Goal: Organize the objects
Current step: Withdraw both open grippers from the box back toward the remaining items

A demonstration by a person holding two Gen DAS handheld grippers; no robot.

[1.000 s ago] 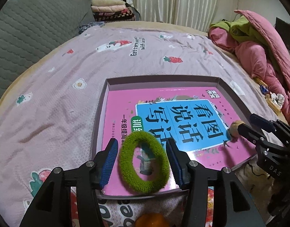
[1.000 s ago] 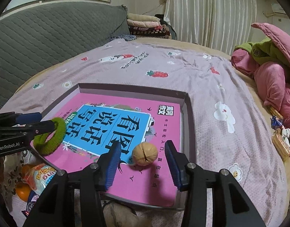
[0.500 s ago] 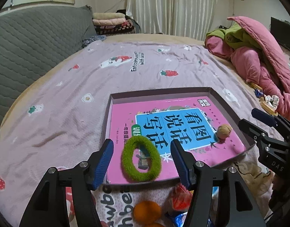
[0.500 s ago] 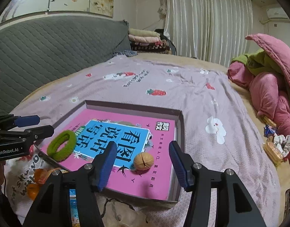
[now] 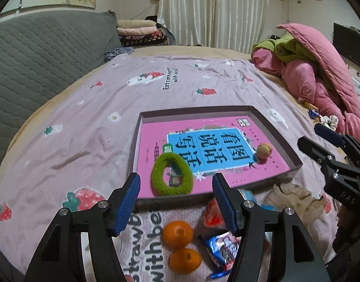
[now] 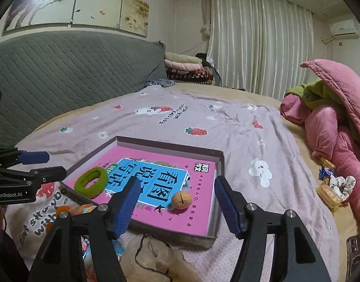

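A shallow grey box (image 5: 295,158) (image 6: 218,162) lies on the bed with a pink book (image 5: 269,166) (image 6: 198,183) inside. A green fuzzy hair ring (image 5: 171,177) (image 6: 91,182) and a walnut (image 5: 264,151) (image 6: 181,200) rest on the book. My left gripper (image 5: 176,201) is open and empty, above the box's near edge, short of the ring. My right gripper (image 6: 176,205) is open and empty, short of the walnut. It also shows in the left wrist view (image 5: 321,141). The left gripper shows in the right wrist view (image 6: 48,164).
Two oranges (image 5: 178,233) (image 5: 185,260), snack packets (image 5: 223,251) and a beige cloth pouch (image 5: 295,196) (image 6: 156,256) lie on the bedspread before the box. A pink quilt pile (image 5: 321,75) (image 6: 332,122) lies right. A grey headboard (image 6: 62,75) stands left.
Both grippers have pulled back and up from the box, leaving the green ring and the walnut on the book. The oranges and packets came into view.
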